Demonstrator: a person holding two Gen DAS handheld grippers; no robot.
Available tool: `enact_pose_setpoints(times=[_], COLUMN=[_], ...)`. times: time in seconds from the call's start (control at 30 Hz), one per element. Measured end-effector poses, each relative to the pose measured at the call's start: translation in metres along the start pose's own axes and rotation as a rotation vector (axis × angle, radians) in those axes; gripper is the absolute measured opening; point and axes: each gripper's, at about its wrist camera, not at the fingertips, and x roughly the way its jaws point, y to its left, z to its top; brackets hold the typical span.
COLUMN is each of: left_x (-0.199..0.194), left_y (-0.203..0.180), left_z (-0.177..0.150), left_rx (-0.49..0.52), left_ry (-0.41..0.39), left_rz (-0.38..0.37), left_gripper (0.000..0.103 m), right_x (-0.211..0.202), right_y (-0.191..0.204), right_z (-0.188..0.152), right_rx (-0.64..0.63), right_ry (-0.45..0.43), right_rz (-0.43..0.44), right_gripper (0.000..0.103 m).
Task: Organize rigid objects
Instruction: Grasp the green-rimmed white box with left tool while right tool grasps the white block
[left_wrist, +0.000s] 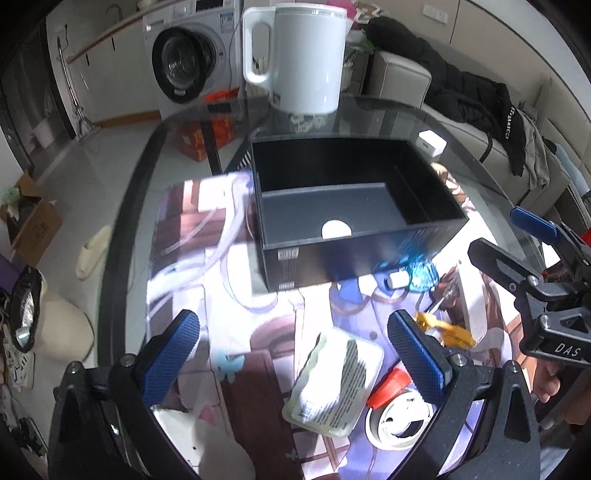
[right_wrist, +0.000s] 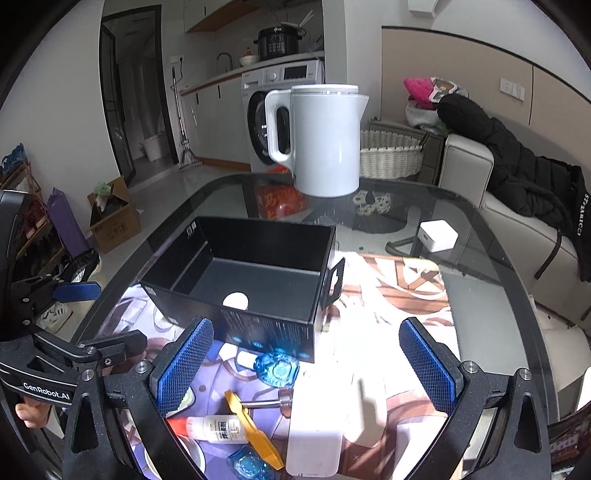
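Note:
An open black box (left_wrist: 354, 206) (right_wrist: 251, 280) stands on the patterned mat, with only a white round spot (left_wrist: 335, 229) on its floor. In front of it lie small items: a flat pale packet (left_wrist: 334, 380), a white round piece with a red cap (left_wrist: 400, 410), a yellow clip (left_wrist: 448, 332) (right_wrist: 255, 428), a blue glass bottle (right_wrist: 277, 369), a white glue tube (right_wrist: 218, 428) and a tall white block (right_wrist: 317, 424). My left gripper (left_wrist: 295, 354) hangs open above the packet. My right gripper (right_wrist: 306, 365) is open over the block and bottle.
A white kettle (left_wrist: 306, 59) (right_wrist: 321, 140) stands at the far side of the glass table (right_wrist: 480, 295). A small white cube (right_wrist: 437, 230) sits at the right. Clear tubing (left_wrist: 207, 251) lies left of the box. A sofa with a black jacket (right_wrist: 524, 173) is beyond.

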Motion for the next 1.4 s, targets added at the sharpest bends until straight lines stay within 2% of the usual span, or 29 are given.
enact_pose_setpoints(times=[0.13,0.3,0.43,0.57,0.73,0.77,0.83,0.9,0.97,1.0,1.03,1.1,1.17,1.27,1.4], left_x=[0.012,0.019,0.018,0.016,0.021,0.023,0.028,0.028,0.026,0.024,0.022,0.022,0.025,0.028,0.030], left_y=[0.005,0.010,0.002,-0.013,-0.011,-0.010,-0.011,-0.013,-0.016,-0.017,-0.016,-0.011,-0.003,0.000,-0.012], left_z=[-0.006,-0.011,-0.016,-0.024,-0.031,-0.032,-0.035,-0.035,-0.035,-0.035,-0.033,-0.030,-0.026,-0.022,-0.030], left_rx=[-0.031,-0.043,-0.012,0.061,0.067,0.068,0.072,0.085,0.089,0.087,0.084,0.056,0.027,0.017,0.093], left_ry=[0.058,0.078,0.093,0.120,0.157,0.164,0.191,0.190,0.189,0.184,0.177,0.163,0.162,0.154,0.135], left_rz=[-0.002,-0.005,-0.037,-0.060,-0.089,-0.087,-0.098,-0.091,-0.096,-0.097,-0.085,-0.064,-0.072,-0.064,-0.001], left_gripper=[0.102,0.102,0.102,0.102,0.095,0.092,0.079,0.077,0.070,0.059,0.056,0.056,0.056,0.056,0.058], right_x=[0.010,0.018,0.024,0.025,0.024,0.025,0.024,0.024,0.023,0.023,0.024,0.025,0.028,0.036,0.036], right_y=[0.000,-0.002,-0.001,-0.004,-0.012,-0.014,-0.017,-0.017,-0.016,-0.017,-0.018,-0.018,-0.018,-0.017,-0.013], right_z=[-0.005,-0.010,-0.014,-0.018,-0.024,-0.026,-0.031,-0.034,-0.039,-0.041,-0.043,-0.049,-0.054,-0.061,-0.058], right_rx=[0.001,0.005,-0.003,0.003,0.018,0.021,0.032,0.027,0.020,0.021,0.024,0.025,0.020,0.020,-0.002], right_ry=[0.063,0.114,0.154,0.187,0.213,0.225,0.241,0.250,0.270,0.280,0.294,0.322,0.348,0.387,0.378], right_rz=[0.007,0.016,0.016,0.025,0.034,0.037,0.043,0.041,0.047,0.050,0.056,0.067,0.076,0.093,0.086], right_gripper=[0.103,0.103,0.103,0.103,0.103,0.103,0.101,0.096,0.088,0.085,0.080,0.074,0.056,0.042,0.040])
